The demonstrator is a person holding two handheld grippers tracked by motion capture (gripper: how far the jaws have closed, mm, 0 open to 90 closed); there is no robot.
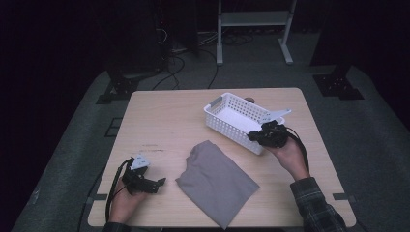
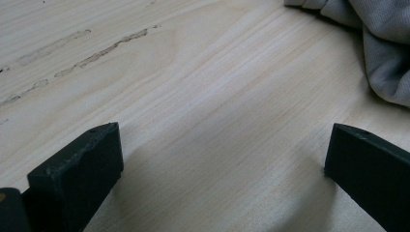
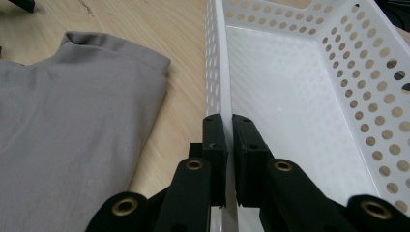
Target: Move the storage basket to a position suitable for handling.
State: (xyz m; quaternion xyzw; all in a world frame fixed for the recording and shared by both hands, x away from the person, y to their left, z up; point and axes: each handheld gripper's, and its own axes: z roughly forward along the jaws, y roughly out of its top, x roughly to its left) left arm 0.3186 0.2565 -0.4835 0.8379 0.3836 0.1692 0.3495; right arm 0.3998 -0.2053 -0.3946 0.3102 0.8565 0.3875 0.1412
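A white perforated basket (image 1: 231,117) stands on the wooden table at the right, empty inside. My right gripper (image 1: 255,137) is shut on its near rim; in the right gripper view the two jaws pinch the basket's thin side wall (image 3: 218,72), with my right gripper (image 3: 228,126) set over that wall. A folded grey cloth (image 1: 215,181) lies flat in the middle front, also as the grey cloth (image 3: 72,125) left of the basket. My left gripper (image 1: 157,183) rests low on the table at the front left, open, with bare wood between its jaws (image 2: 222,159). The cloth's edge (image 2: 382,53) lies just beyond it.
The table (image 1: 159,121) has bare wood at the left and back. Scuff marks (image 2: 96,53) streak the surface near my left gripper. Beyond the table stand a metal frame (image 1: 254,29) and cables on a dark floor.
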